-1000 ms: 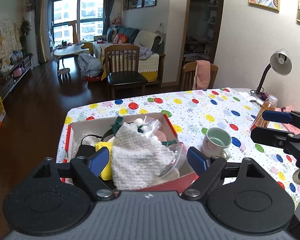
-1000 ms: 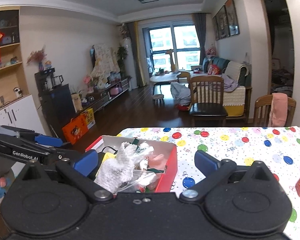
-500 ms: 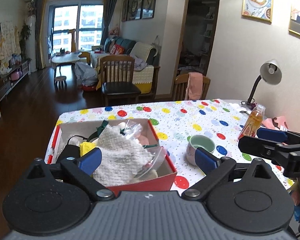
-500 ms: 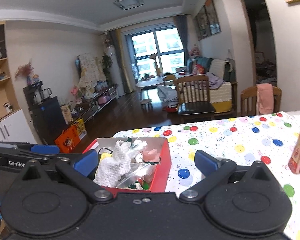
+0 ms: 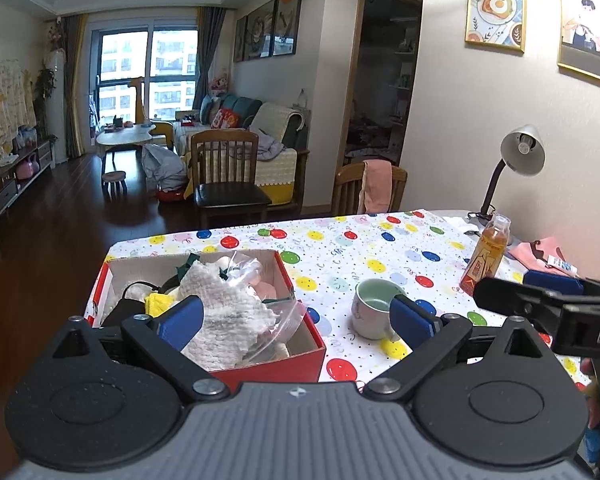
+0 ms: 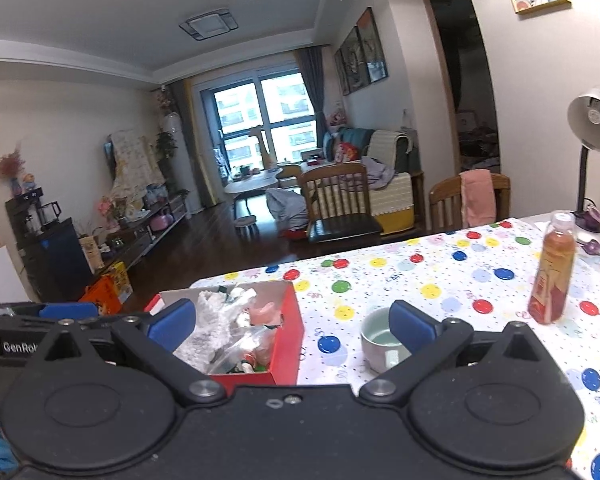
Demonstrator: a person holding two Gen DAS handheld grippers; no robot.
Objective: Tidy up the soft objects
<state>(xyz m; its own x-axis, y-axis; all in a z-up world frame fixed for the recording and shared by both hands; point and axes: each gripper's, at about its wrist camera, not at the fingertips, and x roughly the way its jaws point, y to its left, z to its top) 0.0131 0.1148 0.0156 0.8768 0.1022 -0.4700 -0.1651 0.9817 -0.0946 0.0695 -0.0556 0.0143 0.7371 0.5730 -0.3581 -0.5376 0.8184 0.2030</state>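
Observation:
A red box (image 5: 300, 364) stands at the near left of the spotted table (image 5: 380, 248). It is heaped with a white knitted cloth (image 5: 228, 312), a clear plastic bag (image 5: 244, 268), a yellow cloth (image 5: 158, 302) and a black soft item (image 5: 126, 306). My left gripper (image 5: 296, 318) hangs open just short of the box, its pads touching nothing. In the right wrist view the red box (image 6: 288, 332) and white cloth (image 6: 216, 320) lie ahead on the left. My right gripper (image 6: 292, 324) is open and holds nothing.
A pale green mug (image 5: 374, 308) stands right of the box, and an orange drink bottle (image 5: 486, 256) farther right. A desk lamp (image 5: 520, 152) and pink cloth (image 5: 540, 252) sit by the wall. Wooden chairs stand beyond the table's far edge.
The left jaws widened and drew back from the white cloth, which stays in the box. The right gripper swung to the right, bringing the mug and bottle into its view.

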